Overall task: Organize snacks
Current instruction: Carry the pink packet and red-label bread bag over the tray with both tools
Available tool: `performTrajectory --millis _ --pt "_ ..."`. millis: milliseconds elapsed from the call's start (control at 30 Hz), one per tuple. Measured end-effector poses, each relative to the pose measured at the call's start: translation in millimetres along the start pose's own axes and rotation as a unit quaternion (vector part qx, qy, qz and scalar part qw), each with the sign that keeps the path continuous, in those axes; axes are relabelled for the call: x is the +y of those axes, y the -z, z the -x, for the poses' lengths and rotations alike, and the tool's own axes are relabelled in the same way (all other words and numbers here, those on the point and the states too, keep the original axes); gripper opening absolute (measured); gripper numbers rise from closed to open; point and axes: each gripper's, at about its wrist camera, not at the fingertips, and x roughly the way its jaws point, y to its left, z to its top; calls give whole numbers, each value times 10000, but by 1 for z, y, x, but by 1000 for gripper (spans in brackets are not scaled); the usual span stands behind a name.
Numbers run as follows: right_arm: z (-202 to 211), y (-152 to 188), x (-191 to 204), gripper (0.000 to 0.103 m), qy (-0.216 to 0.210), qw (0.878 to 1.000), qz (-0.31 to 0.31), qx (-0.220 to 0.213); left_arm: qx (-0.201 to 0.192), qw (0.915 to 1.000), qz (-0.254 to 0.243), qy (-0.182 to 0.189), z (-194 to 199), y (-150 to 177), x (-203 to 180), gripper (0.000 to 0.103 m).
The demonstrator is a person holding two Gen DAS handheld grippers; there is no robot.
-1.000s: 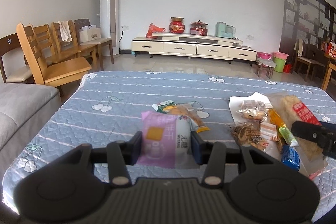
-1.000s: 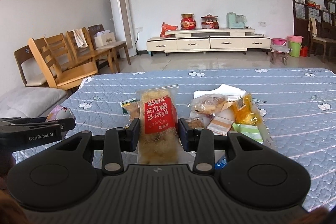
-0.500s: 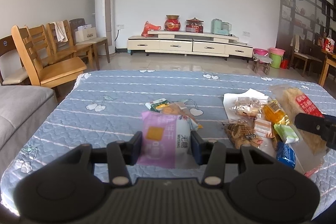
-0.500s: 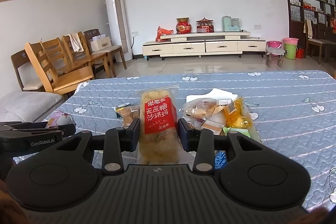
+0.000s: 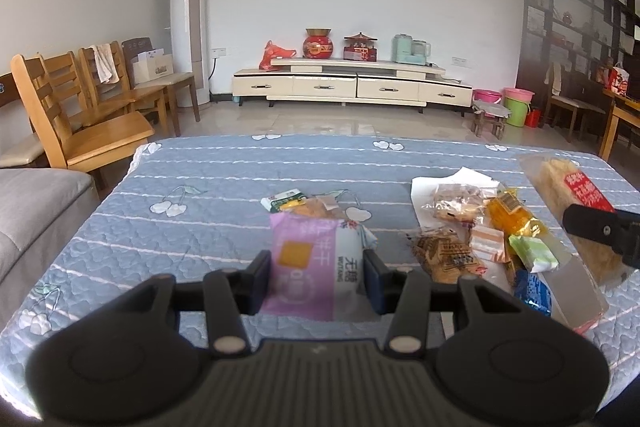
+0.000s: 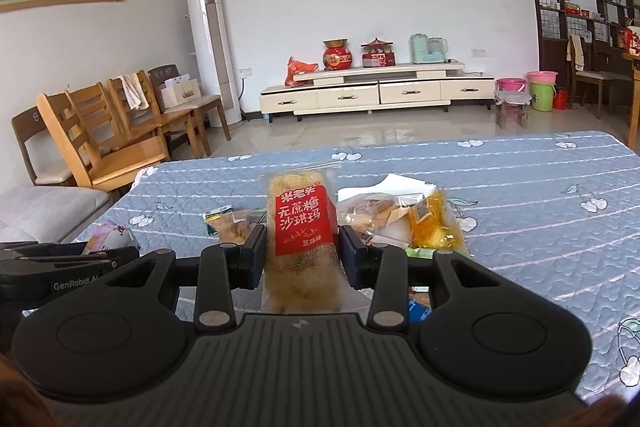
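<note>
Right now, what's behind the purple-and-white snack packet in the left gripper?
Directly behind the purple-and-white snack packet, a clear packet of tan biscuits and a green-and-white sachet lie on the blue quilted cover. The biscuit packet's near end is hidden.

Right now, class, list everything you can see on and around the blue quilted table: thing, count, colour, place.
purple-and-white packet: 1, held up in the left tool
red-label packet: 1, clear with a red label, held in the right tool
small snack packets: a loose pile, brown, yellow, green, blue, on the table's right side
white paper: 1, under that pile
green-ended packet: 1, mid-table, behind the purple one
table: 1, blue quilted cover
wooden chairs: a row, by the left wall
TV cabinet: 1, cream, by the far wall
buckets: 2, pink and green, on the floor at right
left tool: shut on the purple-and-white packet
right tool: shut on the red-label packet
</note>
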Motion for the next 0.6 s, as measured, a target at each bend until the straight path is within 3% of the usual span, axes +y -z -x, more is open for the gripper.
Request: performTrajectory --millis 600 --pt "6 1 -1 48 266 9994 -185 -124 -27 9996 -202 206 -3 -3 -22 47"
